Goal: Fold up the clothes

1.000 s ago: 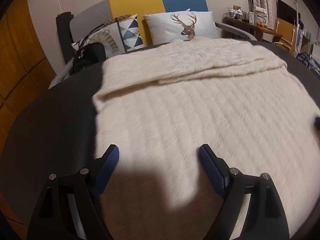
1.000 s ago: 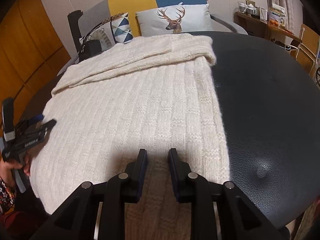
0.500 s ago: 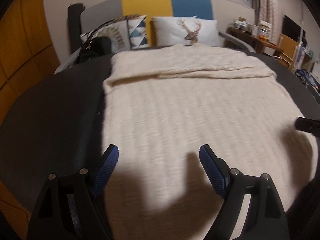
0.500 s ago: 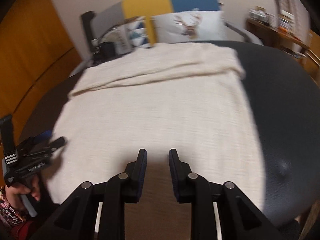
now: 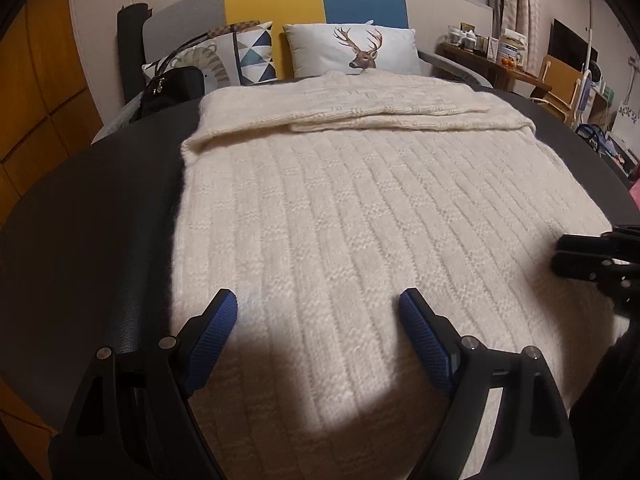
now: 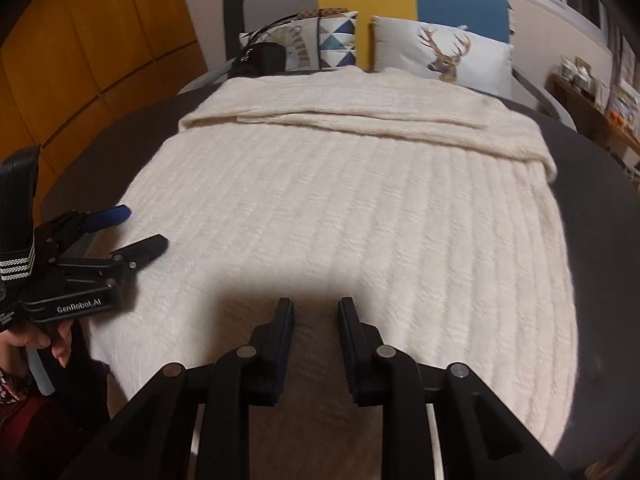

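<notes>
A cream ribbed knit garment (image 5: 360, 220) lies flat across the round dark desk (image 5: 92, 216), its far end folded over into a thick band, with the left hand-held gripper (image 5: 316, 312) spread wide over its near left part and the right hand-held gripper (image 6: 316, 316) released, narrowly parted, over its near edge. Gripper shadows hide the garment's near hem. Beyond stand a black bag (image 5: 172, 88), a deer pillow (image 5: 356, 52) and a colour-block headboard (image 5: 312, 0).

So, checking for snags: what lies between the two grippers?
Only bare cream knit between the left gripper and right gripper, per the right wrist view.
</notes>
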